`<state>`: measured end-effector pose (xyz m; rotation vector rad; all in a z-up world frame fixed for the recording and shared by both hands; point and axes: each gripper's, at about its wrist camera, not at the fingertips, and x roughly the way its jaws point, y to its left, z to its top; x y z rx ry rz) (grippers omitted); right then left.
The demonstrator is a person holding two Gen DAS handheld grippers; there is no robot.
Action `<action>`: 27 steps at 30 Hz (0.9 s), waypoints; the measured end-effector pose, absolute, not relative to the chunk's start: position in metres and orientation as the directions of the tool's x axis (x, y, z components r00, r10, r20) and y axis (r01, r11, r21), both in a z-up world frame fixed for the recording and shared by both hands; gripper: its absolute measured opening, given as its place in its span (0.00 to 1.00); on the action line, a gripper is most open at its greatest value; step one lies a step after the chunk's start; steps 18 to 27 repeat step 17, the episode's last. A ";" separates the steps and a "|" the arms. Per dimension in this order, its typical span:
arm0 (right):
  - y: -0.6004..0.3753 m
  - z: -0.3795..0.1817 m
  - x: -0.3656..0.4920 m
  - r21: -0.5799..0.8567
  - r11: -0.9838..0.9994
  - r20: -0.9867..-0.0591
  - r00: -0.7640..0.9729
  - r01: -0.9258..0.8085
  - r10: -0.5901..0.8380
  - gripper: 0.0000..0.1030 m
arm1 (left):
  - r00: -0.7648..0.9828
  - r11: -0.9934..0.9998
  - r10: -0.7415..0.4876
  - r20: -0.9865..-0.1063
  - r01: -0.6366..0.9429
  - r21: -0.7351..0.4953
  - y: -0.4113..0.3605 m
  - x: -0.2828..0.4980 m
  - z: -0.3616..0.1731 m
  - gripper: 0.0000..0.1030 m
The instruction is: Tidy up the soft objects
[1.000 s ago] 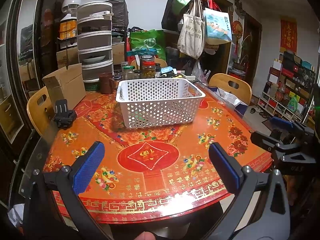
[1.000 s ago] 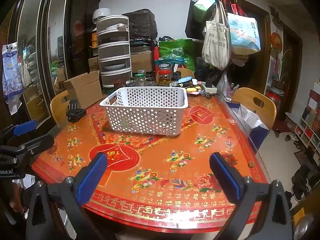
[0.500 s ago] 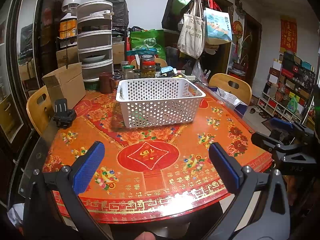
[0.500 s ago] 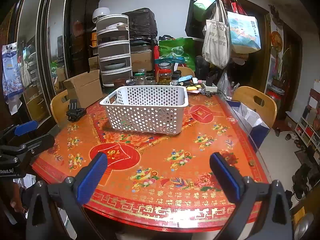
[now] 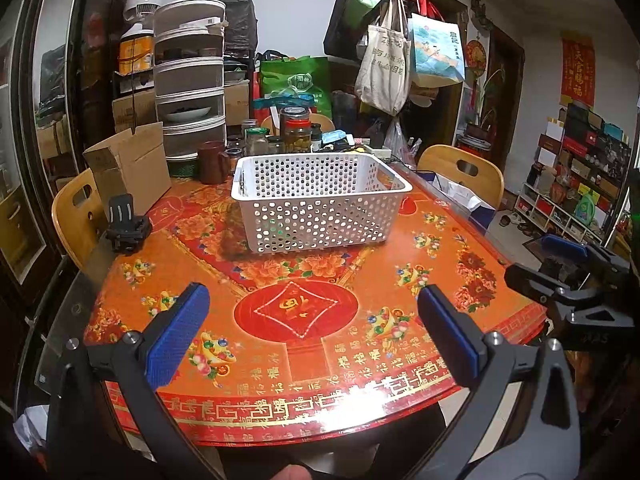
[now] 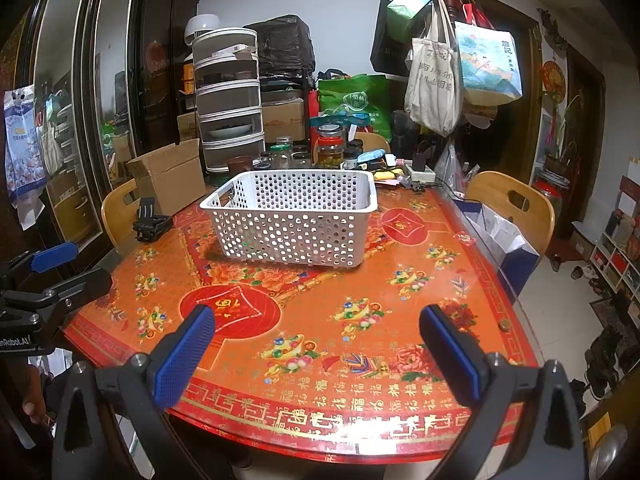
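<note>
Seemingly nothing of the sorting is done yet, or else it is already over; the pictures cannot settle which. The white basket (image 5: 320, 200) sits on the red patterned surface (image 5: 304, 312) at about twelve o'clock from both cameras, well apart from either claw. Through its holes only faint specks of colour show low inside, too small to tell whether anything soft lies in it; the upper part looks bare.

The left claw (image 5: 312, 336) hovers over the near edge of the surface with its blue pads (image 5: 176, 332) spread wide and nothing between them. The right claw (image 6: 316, 352) hangs likewise at the near rim, fingers wide apart and holding nothing. Each claw shows in the other's view: the right one at three o'clock in the left view, the left one at nine o'clock in the right view.

No cloth, toy or other soft thing lies loose on the open part of the surface. A cardboard box (image 5: 128, 172) and a black clamp (image 5: 126, 228) stand at ten o'clock, jars (image 5: 296, 132) crowd behind the basket, and cloth bags (image 6: 436, 84) hang from the rack at one o'clock. My judgement: the soft things to be gathered are out of view, so the work of fetching and placing them is all ahead.
</note>
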<state>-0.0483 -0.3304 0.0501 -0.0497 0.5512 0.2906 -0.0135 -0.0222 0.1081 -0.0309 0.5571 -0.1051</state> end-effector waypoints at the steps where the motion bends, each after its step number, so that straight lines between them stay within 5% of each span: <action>1: -0.330 0.050 -0.048 0.031 0.958 -0.523 0.813 -0.285 0.258 0.99 | 0.844 0.994 -0.109 -0.526 0.093 -0.058 -0.022 -0.014 0.108 1.00; 27: -0.331 0.049 -0.049 0.031 0.958 -0.524 0.812 -0.285 0.258 0.99 | 0.857 0.994 -0.114 -0.502 0.100 -0.054 -0.023 -0.018 0.111 1.00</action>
